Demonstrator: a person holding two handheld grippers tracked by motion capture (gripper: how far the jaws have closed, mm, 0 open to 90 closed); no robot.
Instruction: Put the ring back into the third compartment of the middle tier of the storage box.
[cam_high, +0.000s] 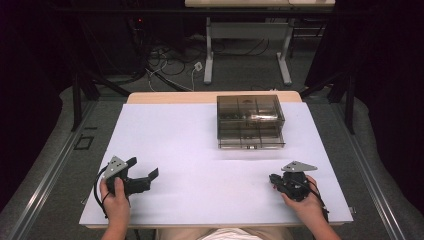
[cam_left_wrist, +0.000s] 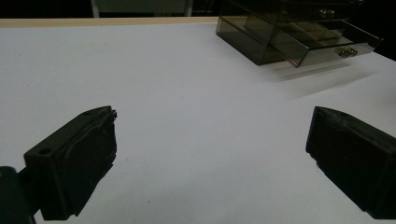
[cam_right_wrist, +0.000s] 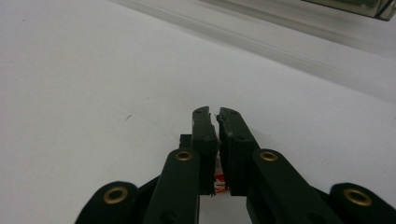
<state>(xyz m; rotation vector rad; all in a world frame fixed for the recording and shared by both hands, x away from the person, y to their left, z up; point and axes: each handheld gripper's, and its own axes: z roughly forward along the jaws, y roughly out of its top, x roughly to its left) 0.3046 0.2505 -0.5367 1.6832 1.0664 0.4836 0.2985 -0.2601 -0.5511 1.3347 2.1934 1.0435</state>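
Observation:
A smoky see-through drawer box (cam_high: 250, 121) stands on the white table top (cam_high: 190, 145), right of the middle toward the far side. It also appears in the left gripper view (cam_left_wrist: 289, 32), with a lower drawer pulled slightly out. My left gripper (cam_high: 144, 167) rests at the near left, held by a hand, its jaws wide open (cam_left_wrist: 215, 112) with bare table between them. My right gripper (cam_high: 273, 178) sits at the near right, in front of the box. Its jaws are shut (cam_right_wrist: 217, 112), tips together, with nothing visible between the tips.
A light wooden strip (cam_high: 170, 97) borders the table's far edge. Behind it on the floor stand a grey desk frame (cam_high: 209, 55) and loose cables (cam_high: 165, 62). Dark curtains hang on both sides. Open white surface lies between the grippers and the box.

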